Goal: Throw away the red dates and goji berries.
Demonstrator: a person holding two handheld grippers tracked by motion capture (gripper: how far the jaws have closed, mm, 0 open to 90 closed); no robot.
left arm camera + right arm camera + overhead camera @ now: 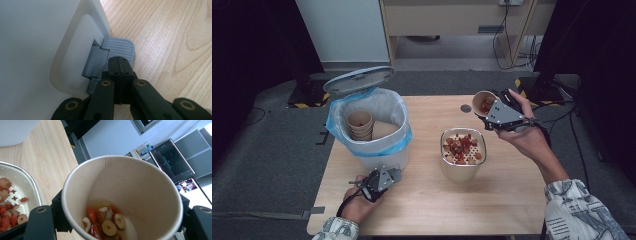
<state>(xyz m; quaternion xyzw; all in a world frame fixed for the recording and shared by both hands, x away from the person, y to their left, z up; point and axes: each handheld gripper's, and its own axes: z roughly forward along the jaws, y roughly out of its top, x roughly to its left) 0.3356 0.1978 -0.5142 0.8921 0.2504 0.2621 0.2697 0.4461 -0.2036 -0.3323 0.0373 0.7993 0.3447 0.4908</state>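
Left gripper [119, 65]: jaws pressed together, holding nothing, tips resting on the grey pedal [119, 48] at the foot of the white bin [371, 127].
Right gripper [498, 116]: clamped around a paper cup [120, 202], held tilted above the table [427, 200] beyond the steel strainer [463, 150].
Cup handling: light, thin-walled, easily crushed; wet dregs of dried fruit [106, 221] inside; best gripped mid-wall, gently.
Count: one cup in hand, several stacked cups [360, 125] in the bin, one strainer, one bin, lid [358, 79] up.
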